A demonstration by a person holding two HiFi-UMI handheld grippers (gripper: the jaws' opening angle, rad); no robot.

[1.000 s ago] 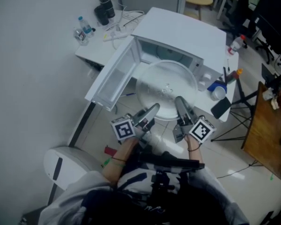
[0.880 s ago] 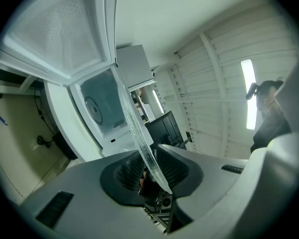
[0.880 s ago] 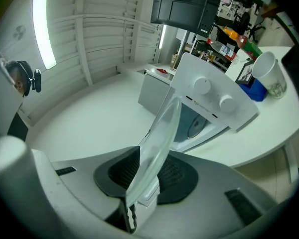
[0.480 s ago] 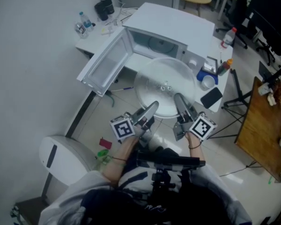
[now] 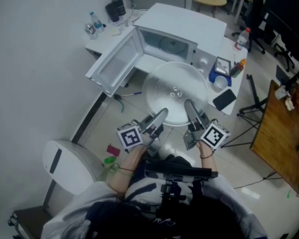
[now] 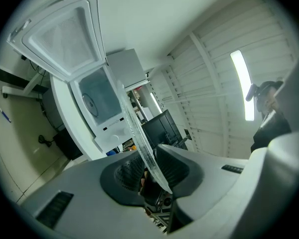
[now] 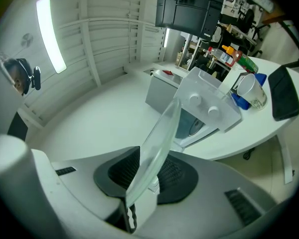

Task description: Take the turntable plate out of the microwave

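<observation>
Outside the microwave (image 5: 182, 21), left gripper (image 5: 162, 115) and right gripper (image 5: 189, 105) clamp the turntable plate (image 5: 176, 78); door (image 5: 117, 63) hangs open

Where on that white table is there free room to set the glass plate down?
The table is bare along its front edge, before the microwave, whose top is also bare. Crowded: right of the microwave, a blue box, cup and black slab; far-left corner, bottles.

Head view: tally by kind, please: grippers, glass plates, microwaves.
Handheld two-jaw grippers: 2 (left, right)
Clear round glass turntable plate: 1
White microwave with open door: 1
Total: 4
</observation>
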